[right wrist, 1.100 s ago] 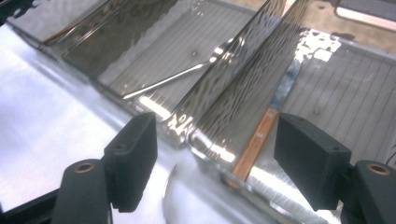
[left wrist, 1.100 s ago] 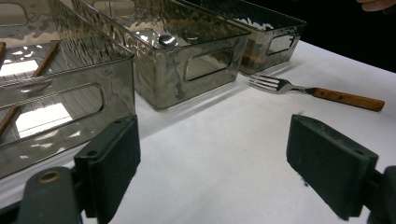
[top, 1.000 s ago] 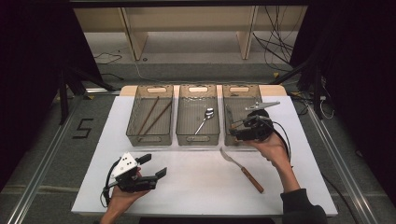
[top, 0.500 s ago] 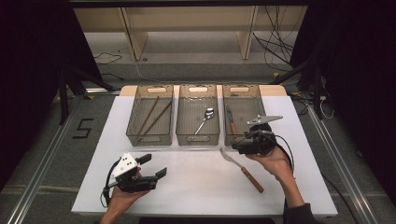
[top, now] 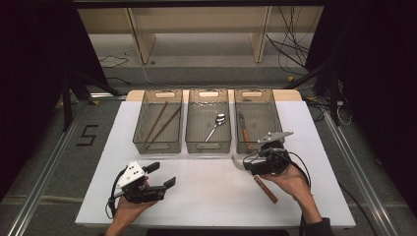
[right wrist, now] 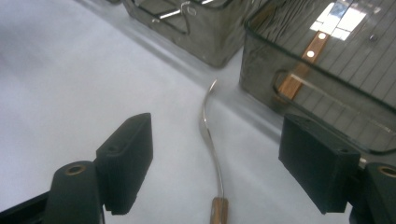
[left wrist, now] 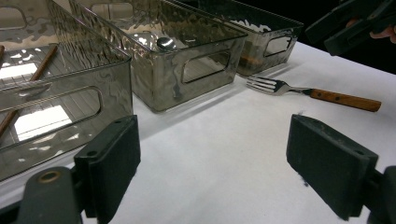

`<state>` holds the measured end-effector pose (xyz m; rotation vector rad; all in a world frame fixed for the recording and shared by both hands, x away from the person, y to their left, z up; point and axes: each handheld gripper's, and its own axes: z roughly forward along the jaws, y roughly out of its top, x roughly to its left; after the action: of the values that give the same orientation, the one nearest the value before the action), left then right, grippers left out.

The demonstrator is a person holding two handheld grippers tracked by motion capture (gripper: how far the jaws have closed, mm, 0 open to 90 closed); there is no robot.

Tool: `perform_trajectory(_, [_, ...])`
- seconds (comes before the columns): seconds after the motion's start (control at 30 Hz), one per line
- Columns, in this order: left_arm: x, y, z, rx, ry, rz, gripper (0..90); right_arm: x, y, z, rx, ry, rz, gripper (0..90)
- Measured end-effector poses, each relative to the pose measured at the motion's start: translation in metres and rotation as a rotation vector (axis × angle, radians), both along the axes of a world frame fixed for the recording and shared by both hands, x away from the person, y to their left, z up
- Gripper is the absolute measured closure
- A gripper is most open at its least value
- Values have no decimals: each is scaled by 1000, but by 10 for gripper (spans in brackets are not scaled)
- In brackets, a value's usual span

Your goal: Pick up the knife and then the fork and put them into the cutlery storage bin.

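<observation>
A fork (top: 240,163) with a wooden handle (top: 266,189) lies on the white table (top: 206,196) in front of the right bin (top: 255,146). My right gripper (top: 249,167) hangs low over the fork's metal neck. In the right gripper view the fork (right wrist: 208,135) lies between the wide open jaws of my right gripper (right wrist: 218,136), and neither pad touches it. Those jaws have just been opening. My left gripper (top: 162,175) rests open and empty at the near left. The left gripper view looks across the open left gripper (left wrist: 215,154) to the fork (left wrist: 275,86).
Three clear bins stand in a row at the back. The left bin (top: 158,142) holds chopsticks (top: 162,122), the middle bin (top: 208,143) a spoon (top: 217,124), and the right bin a wooden-handled utensil (top: 243,129). The right bin's wall (right wrist: 261,88) is close to my right jaw.
My right gripper has come down and toward me from over the right bin to the fork on the table. The left gripper has stayed where it was.
</observation>
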<state>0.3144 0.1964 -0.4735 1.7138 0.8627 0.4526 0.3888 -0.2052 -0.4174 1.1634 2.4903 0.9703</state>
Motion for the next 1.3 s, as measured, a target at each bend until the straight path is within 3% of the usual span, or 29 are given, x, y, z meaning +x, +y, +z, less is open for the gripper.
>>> perform_trajectory(0.27, [0,0,0,0,-1,-1,172,-8,-1,-4,-40,38,12,295])
perform_trajectory(1.07, [0,0,0,0,-3,-2,172,-17,-5,-36,-164,163,-9,551])
perform_trajectory(1.3, [-1,0,0,0,-3,-3,172,-16,-3,-42,-185,171,-12,600])
